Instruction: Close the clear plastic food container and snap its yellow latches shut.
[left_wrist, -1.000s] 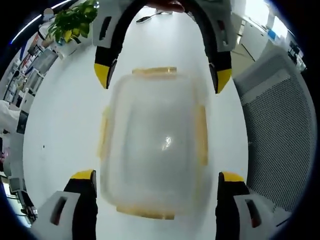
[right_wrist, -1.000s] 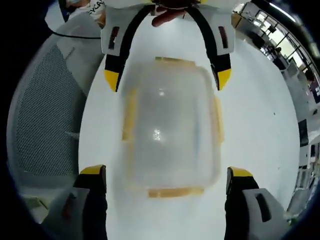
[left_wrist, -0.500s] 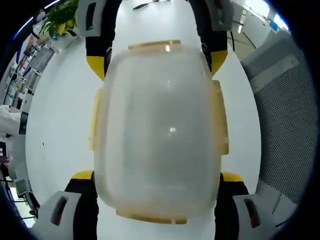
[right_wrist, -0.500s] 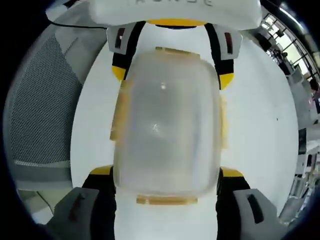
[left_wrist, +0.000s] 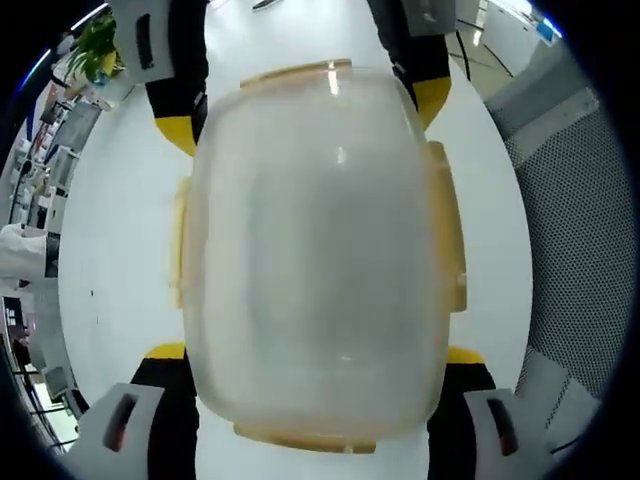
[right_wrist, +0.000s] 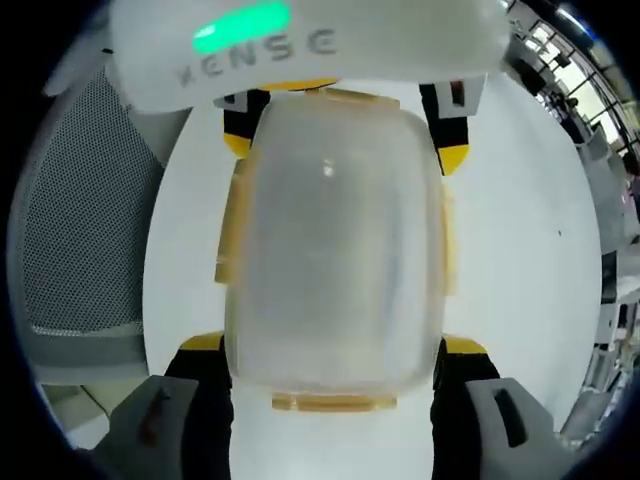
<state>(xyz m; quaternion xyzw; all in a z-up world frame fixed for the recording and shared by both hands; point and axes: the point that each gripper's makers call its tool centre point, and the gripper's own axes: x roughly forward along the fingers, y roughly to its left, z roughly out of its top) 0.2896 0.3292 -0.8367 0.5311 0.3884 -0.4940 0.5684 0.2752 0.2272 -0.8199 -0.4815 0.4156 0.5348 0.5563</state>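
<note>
Both grippers, left gripper (left_wrist: 310, 375) and right gripper (right_wrist: 335, 365), jaws apart, had dropped closer around the container (left_wrist: 315, 250), so its yellow latches (left_wrist: 445, 240) looked within reach.

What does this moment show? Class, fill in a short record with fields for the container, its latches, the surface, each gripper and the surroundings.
container: clear plastic food container, lid on, lying between both grippers' jaws
latches: yellow latches on all four sides; whether snapped shut cannot be told
surface: white table
left gripper: jaws spread, flanking one end of the container
right gripper: jaws spread, flanking the opposite end
surroundings: grey mesh chair beside the table; green plant at the far edge
</note>
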